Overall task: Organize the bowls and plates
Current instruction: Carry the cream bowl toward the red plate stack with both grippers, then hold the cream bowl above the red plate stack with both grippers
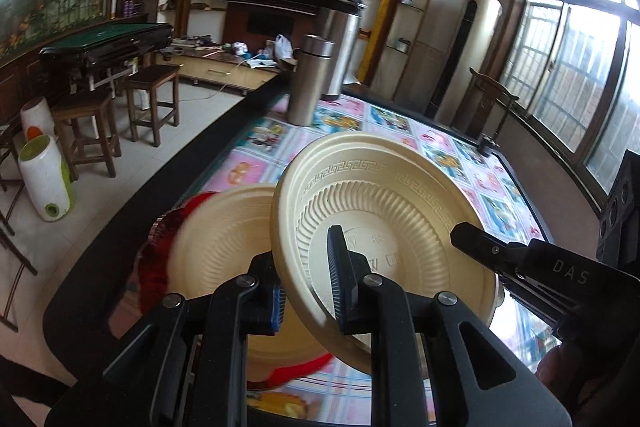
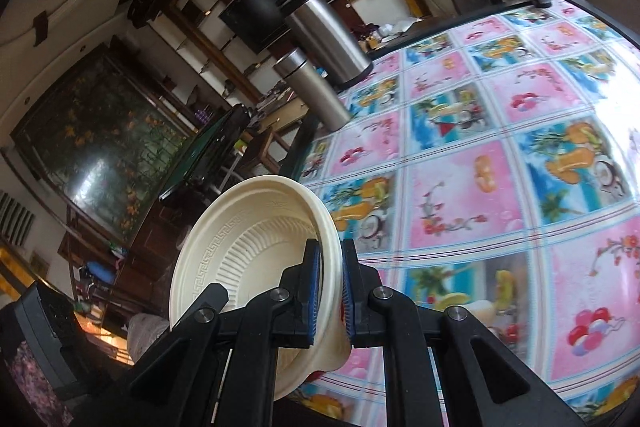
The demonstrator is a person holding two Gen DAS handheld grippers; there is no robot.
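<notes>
Left hand-held gripper spread astride cream plate, right hand-held gripper marked "DAS" pinching its rim

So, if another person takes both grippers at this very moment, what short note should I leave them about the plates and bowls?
Right gripper: shut on the rim of the tilted cream ribbed plastic plate, which is held above the table with the patterned cloth.
Left gripper: its fingers straddle another part of the same rim; I cannot tell if it clamps.
On the table: a second cream ribbed dish sits on a red ribbed plate.
Done: a stack seems started.
Left: probably lower the held plate onto that stack, then release both.
</notes>
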